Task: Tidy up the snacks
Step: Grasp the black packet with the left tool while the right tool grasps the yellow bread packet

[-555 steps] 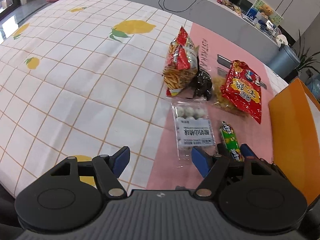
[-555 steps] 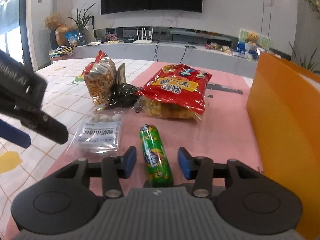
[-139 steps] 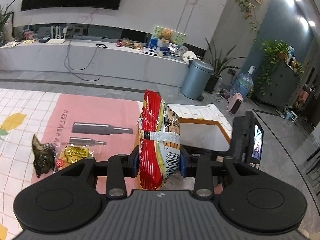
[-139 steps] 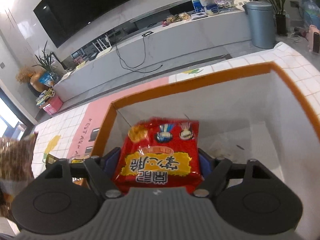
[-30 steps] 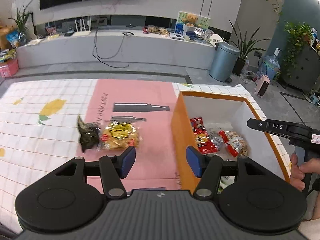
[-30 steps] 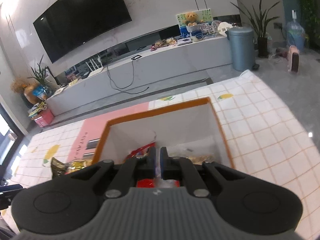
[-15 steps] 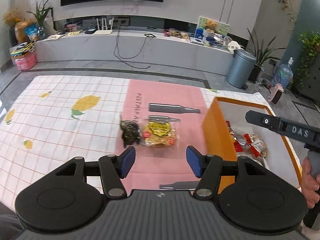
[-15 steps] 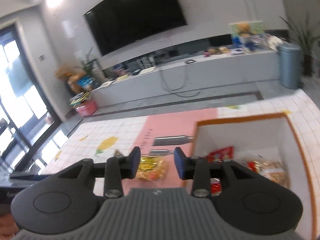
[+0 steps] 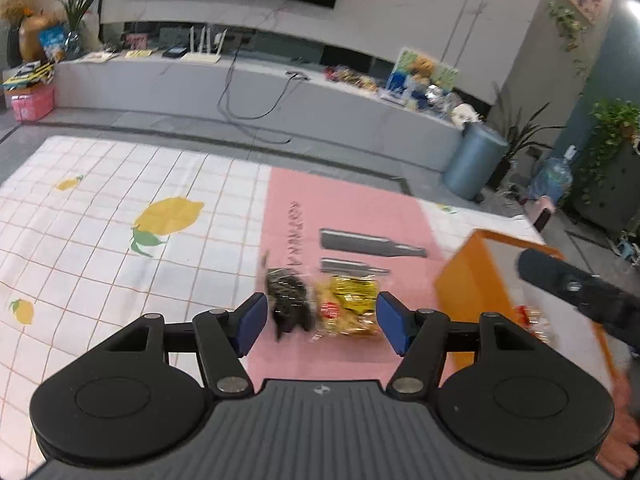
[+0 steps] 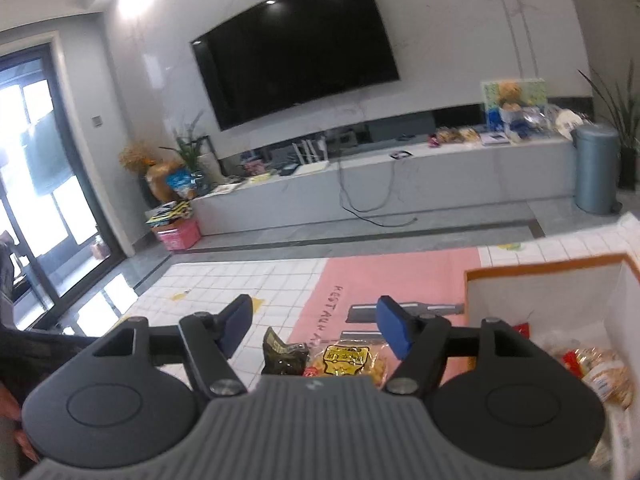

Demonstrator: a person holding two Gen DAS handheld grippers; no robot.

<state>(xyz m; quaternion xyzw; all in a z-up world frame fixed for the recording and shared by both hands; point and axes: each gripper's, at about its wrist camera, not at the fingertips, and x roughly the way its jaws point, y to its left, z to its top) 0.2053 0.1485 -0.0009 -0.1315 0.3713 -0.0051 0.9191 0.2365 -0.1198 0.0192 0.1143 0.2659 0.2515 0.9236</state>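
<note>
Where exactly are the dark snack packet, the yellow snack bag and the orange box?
dark snack packet (image 9: pixel 289 303), left wrist view, middle of its crinkled body
yellow snack bag (image 9: pixel 347 309), left wrist view, centre of the bag
orange box (image 9: pixel 464 292), left wrist view, its outer side wall

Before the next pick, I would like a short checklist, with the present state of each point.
1. Left gripper empty and open: ok; its jaws have just been opening, nothing pressed between them.
2. Right gripper empty and open: ok; its jaws have just been opening, nothing between them.
3. Snacks left on the pink mat: ok; the dark packet and the yellow packet lie side by side.
4. Packets apart enough to take only one: cannot tell; they look touching.
5. Room in the orange box: ok; snacks lie low in it.
6. Grippers clear of each other: cannot tell; both aim at the same two packets.
</note>
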